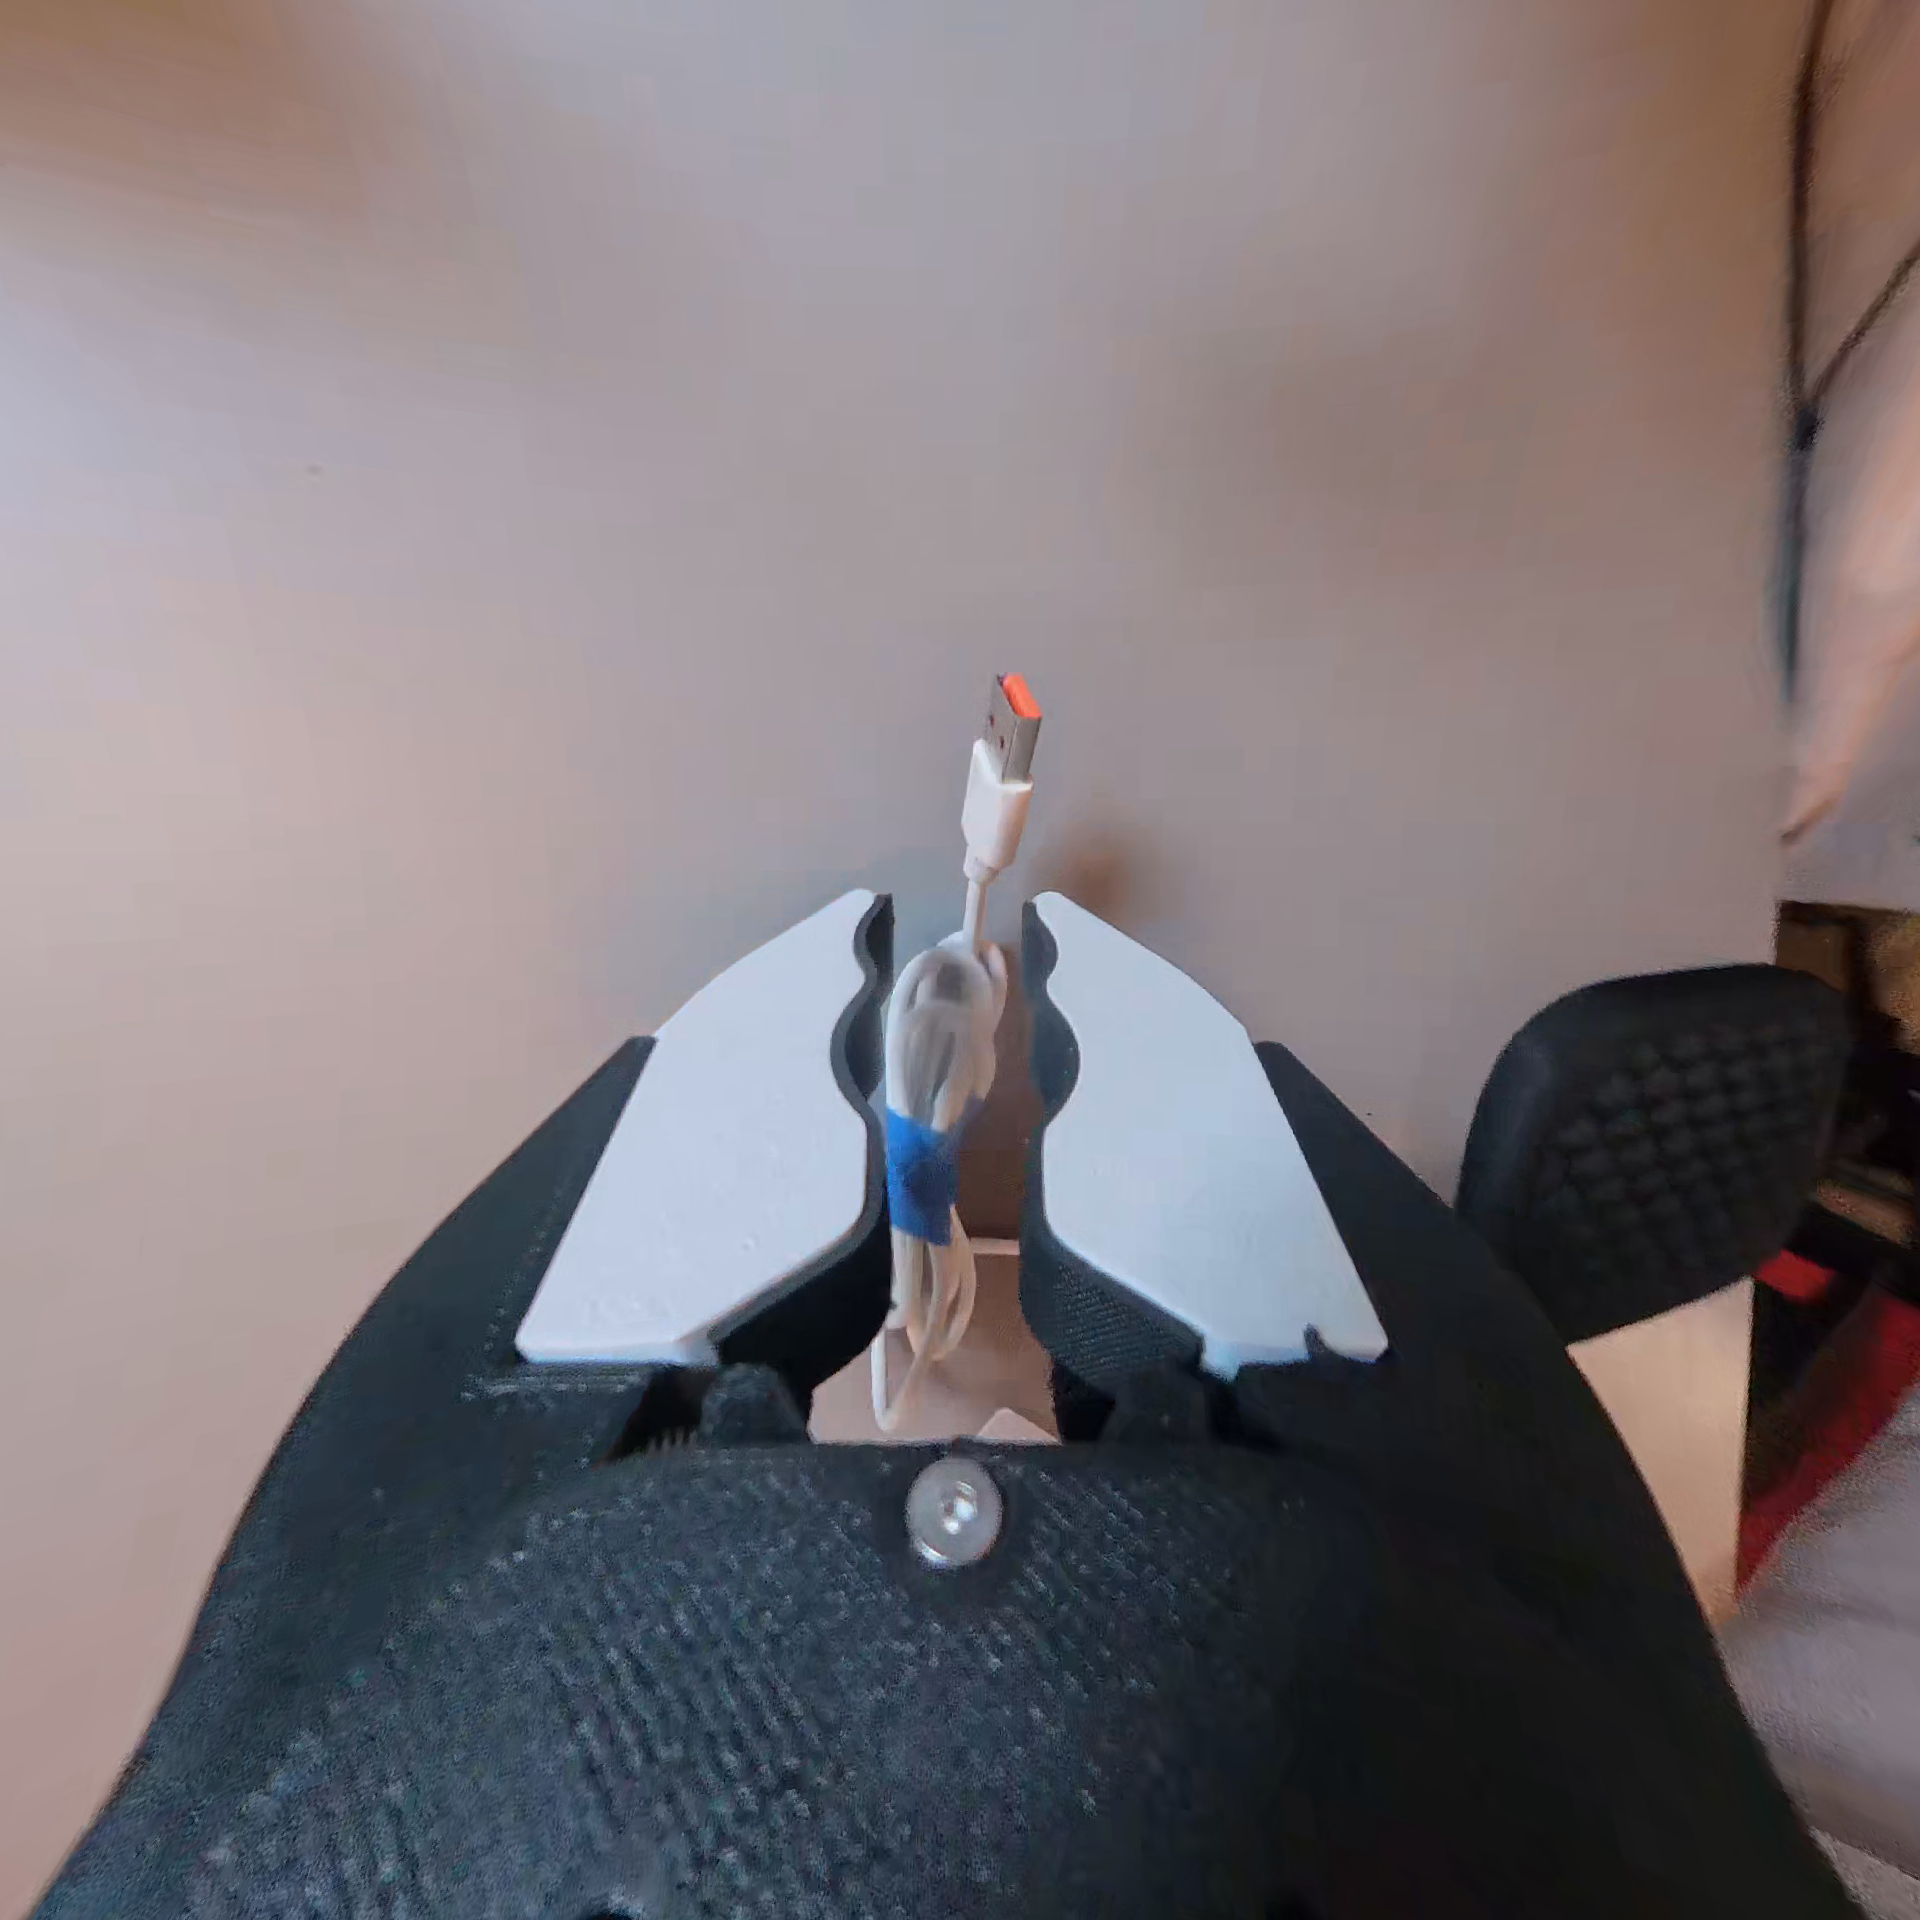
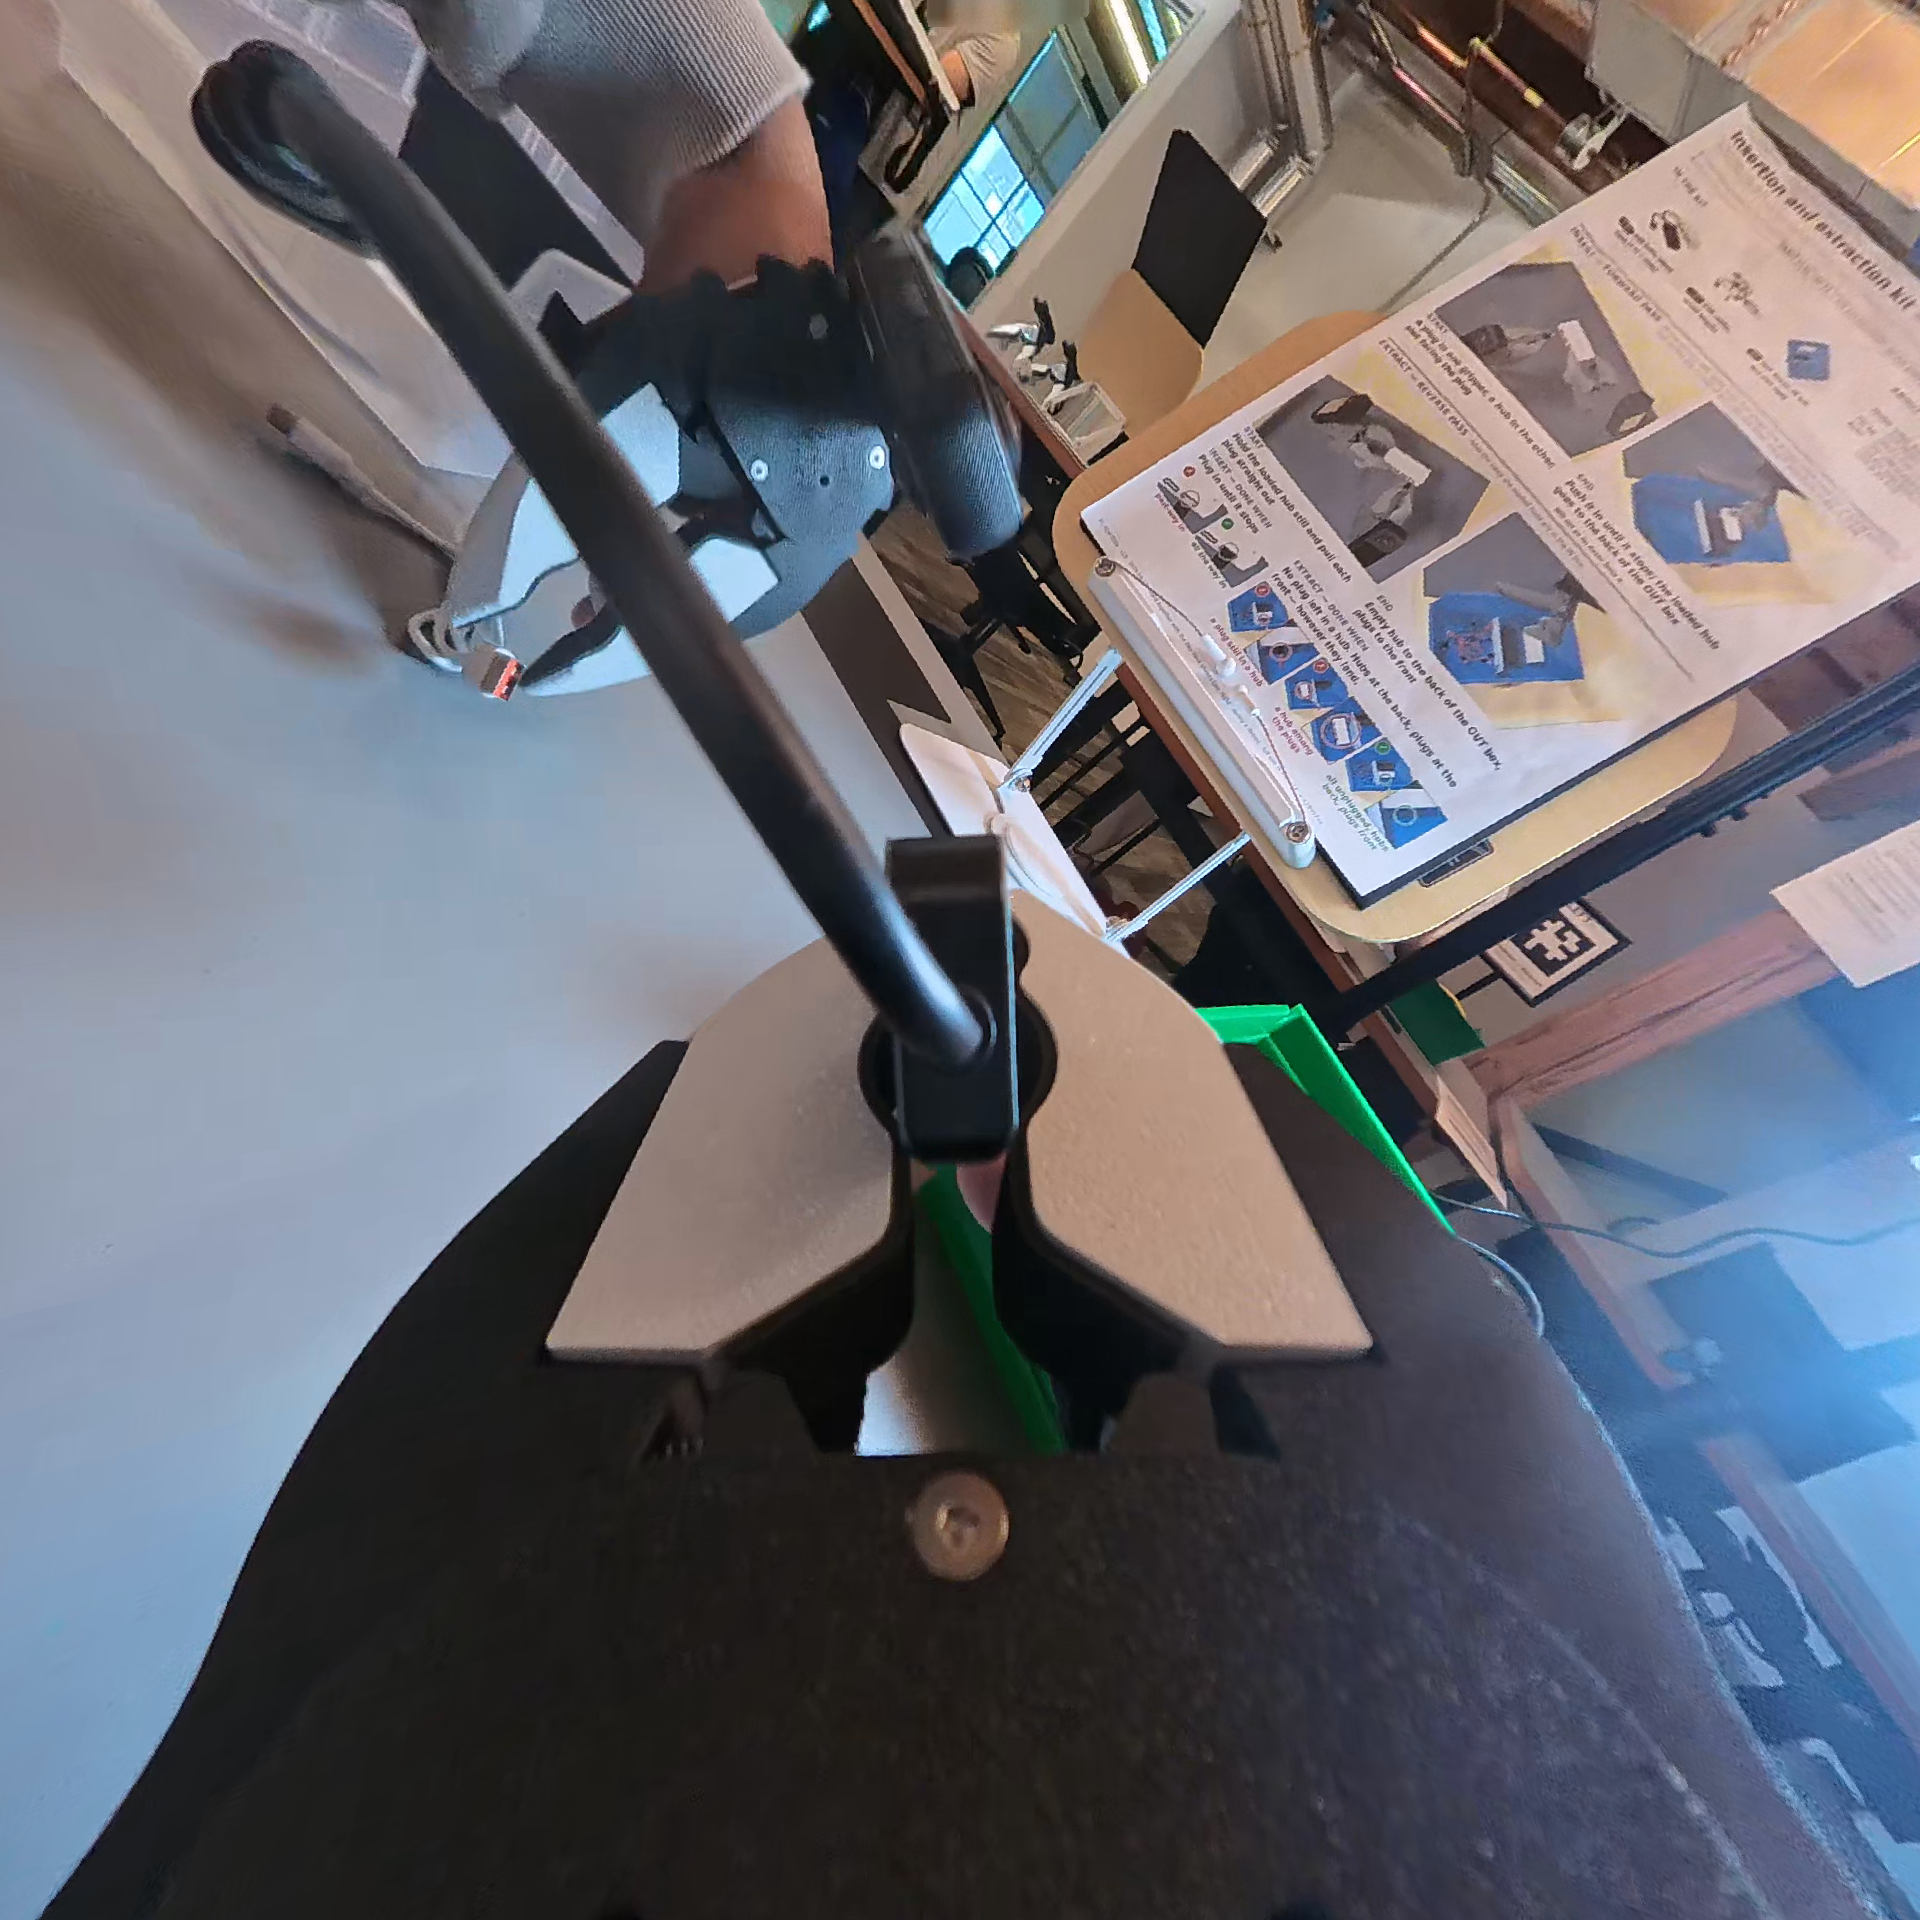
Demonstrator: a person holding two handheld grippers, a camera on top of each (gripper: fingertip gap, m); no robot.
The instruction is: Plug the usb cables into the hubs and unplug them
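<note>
My left gripper (image 1: 956, 914) is shut on a coiled white USB cable (image 1: 935, 1049) bound with blue tape (image 1: 920, 1179). Its white plug (image 1: 1003, 769) with an orange tongue sticks out past the fingertips over the pale table. My right gripper (image 2: 951, 966) is shut on a black USB hub (image 2: 951, 1049), held on edge between its pads. The hub's thick black cable (image 2: 623, 520) arcs up and to the left. In the right wrist view the left gripper (image 2: 488, 634) hovers at the upper left, its orange-tongued plug (image 2: 499, 670) pointing down-left, well apart from the hub.
The white table (image 2: 260, 935) spreads to the left. A printed instruction sheet (image 2: 1507, 499) lies on a wooden board at the right. A green box (image 2: 1320, 1060) sits just beyond my right fingers. A black chair back (image 1: 1652, 1143) and a person (image 1: 1860, 416) stand right of my left gripper. My hands' fingertips stand some 20 cm from each other.
</note>
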